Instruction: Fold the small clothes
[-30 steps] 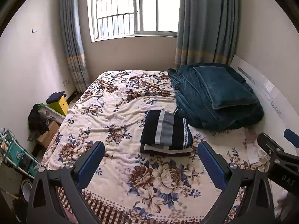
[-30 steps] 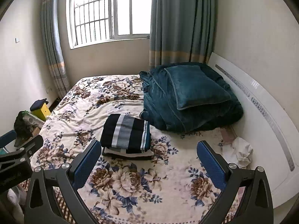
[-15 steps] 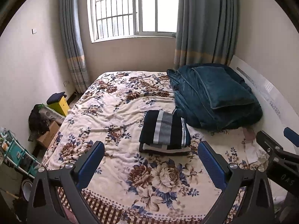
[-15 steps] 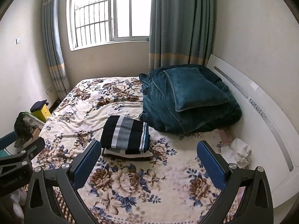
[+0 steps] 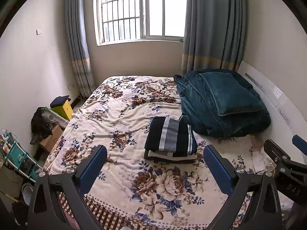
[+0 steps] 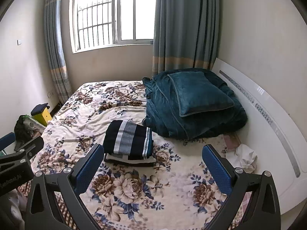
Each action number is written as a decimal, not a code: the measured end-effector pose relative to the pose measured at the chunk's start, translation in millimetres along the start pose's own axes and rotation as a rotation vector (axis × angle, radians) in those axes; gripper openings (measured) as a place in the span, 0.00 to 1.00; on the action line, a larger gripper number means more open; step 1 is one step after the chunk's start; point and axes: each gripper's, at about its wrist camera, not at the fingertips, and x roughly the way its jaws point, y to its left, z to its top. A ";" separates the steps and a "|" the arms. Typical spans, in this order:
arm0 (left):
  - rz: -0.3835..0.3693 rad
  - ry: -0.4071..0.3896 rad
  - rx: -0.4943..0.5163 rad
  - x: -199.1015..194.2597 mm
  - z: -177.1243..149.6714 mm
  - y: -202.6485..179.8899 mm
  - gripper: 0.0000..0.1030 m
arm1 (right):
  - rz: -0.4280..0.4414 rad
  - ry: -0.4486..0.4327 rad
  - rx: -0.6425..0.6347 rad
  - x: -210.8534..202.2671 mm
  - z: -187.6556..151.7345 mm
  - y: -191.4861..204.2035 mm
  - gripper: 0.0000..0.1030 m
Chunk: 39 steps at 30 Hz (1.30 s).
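We hold our left gripper (image 5: 155,164) above the near end of the floral bedspread (image 5: 122,118), jaws spread wide and empty. Our right gripper (image 6: 153,163) hangs alongside, also agape with nothing between its pads. The folded stack of clothes (image 6: 129,140) sits mid-bed, just beside the teal blanket (image 6: 193,107).

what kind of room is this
Most likely a small home bedroom. A bed with a floral blanket fills most of it, a folded teal quilt with a pillow lies by the white headboard, and a curtained window faces the bed.
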 end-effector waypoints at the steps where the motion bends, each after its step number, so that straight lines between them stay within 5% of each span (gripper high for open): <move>1: -0.002 0.001 0.000 0.4 -0.6 -0.4 1.00 | 0.001 -0.001 -0.001 0.0 0.2 1.3 1.00; 39: -0.013 0.004 -0.006 0.6 2.9 1.8 1.00 | 0.014 -0.005 -0.003 3.9 -1.2 10.0 1.00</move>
